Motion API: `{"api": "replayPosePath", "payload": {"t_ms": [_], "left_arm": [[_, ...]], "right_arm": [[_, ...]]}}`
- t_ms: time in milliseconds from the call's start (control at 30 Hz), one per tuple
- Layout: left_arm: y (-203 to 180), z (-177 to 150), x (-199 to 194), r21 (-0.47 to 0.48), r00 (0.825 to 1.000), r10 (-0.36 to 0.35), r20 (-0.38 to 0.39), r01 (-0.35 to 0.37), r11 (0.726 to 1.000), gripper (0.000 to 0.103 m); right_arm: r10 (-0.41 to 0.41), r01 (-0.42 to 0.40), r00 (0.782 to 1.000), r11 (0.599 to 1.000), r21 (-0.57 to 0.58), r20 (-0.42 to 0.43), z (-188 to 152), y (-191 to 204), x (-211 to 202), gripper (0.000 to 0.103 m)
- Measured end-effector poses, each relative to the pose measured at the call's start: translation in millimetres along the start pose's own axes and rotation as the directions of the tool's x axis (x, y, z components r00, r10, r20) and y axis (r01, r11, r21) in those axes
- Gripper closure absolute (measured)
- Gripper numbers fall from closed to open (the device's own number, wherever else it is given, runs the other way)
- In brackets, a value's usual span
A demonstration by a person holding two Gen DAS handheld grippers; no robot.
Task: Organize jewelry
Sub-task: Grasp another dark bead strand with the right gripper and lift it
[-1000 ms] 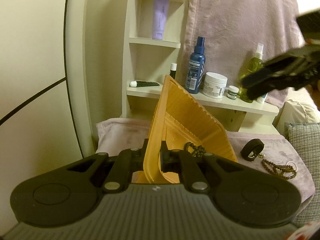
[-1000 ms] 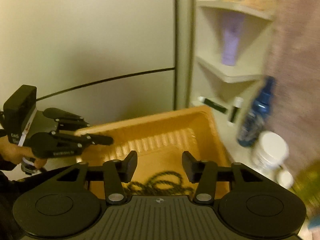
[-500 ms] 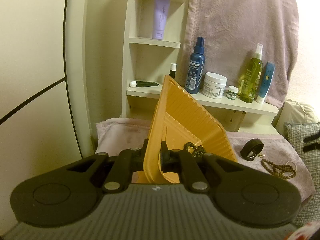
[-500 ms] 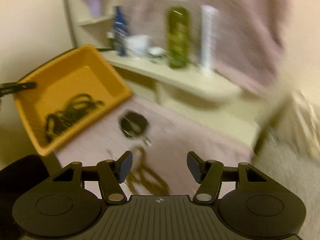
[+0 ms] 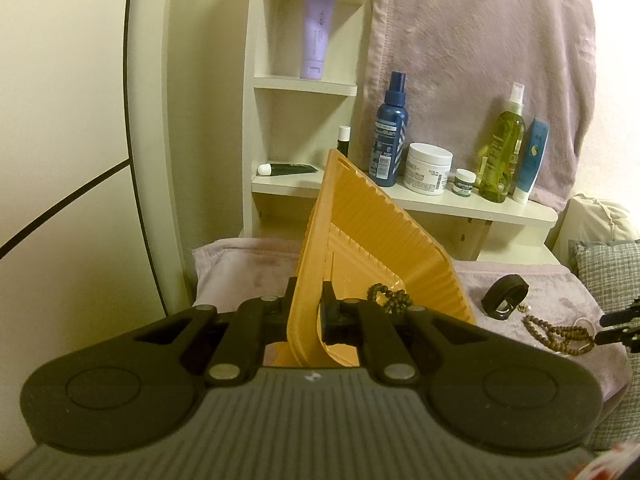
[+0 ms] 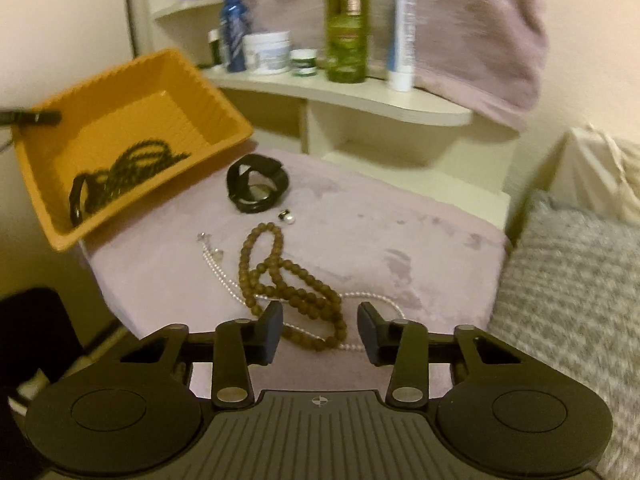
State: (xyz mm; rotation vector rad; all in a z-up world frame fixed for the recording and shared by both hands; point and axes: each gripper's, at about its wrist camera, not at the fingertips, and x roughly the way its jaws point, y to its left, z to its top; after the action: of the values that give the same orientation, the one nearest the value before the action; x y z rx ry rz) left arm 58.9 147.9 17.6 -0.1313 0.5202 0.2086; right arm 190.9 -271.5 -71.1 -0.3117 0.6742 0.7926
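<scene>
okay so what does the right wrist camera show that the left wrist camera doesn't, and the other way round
Only the right wrist view shows the thin pearl strand beside the brown beads and the dark watch lying inside the tray.

Only the left wrist view shows the left gripper clamped on the tray's rim, and the purple tube clearly.

Both show the orange tray, the brown bead necklace, the black band, and the open right gripper near the beads.

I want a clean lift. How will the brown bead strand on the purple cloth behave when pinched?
The brown bead strand lies in loose loops, so it will probably hang limp. It crosses the pearl strand, which may snag and drag along. Its round beads may slip between the pads.
</scene>
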Motion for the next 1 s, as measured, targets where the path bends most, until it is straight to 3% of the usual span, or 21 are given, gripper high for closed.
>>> {"api": "replayPosePath", "payload": {"t_ms": [333, 567, 633, 767, 1000], "left_arm": [[0, 1, 0, 0.003, 1.000, 0.002, -0.001, -0.002, 1.000, 0.095], [0, 1, 0, 0.003, 1.000, 0.001, -0.001, -0.001, 1.000, 0.095], [0, 1, 0, 0.003, 1.000, 0.001, -0.001, -0.001, 1.000, 0.095], [0, 1, 0, 0.002, 1.000, 0.001, -0.001, -0.001, 1.000, 0.095], [0, 1, 0, 0.001, 1.000, 0.001, -0.001, -0.001, 1.000, 0.095]], "right_arm": [[-0.009, -0.007, 0.998, 0.972, -0.233, -0.066, 15, 25, 31, 0.083], [-0.053, 0.012, 0.993, 0.930, -0.366, -0.102, 13, 39, 47, 0.086], [-0.054, 0.012, 0.993, 0.927, -0.376, -0.101, 13, 42, 47, 0.094], [-0.055, 0.016, 0.994, 0.924, -0.381, -0.092, 12, 46, 41, 0.096], [-0.053, 0.063, 0.997, 0.966, -0.249, 0.048, 33, 40, -1, 0.097]]}}
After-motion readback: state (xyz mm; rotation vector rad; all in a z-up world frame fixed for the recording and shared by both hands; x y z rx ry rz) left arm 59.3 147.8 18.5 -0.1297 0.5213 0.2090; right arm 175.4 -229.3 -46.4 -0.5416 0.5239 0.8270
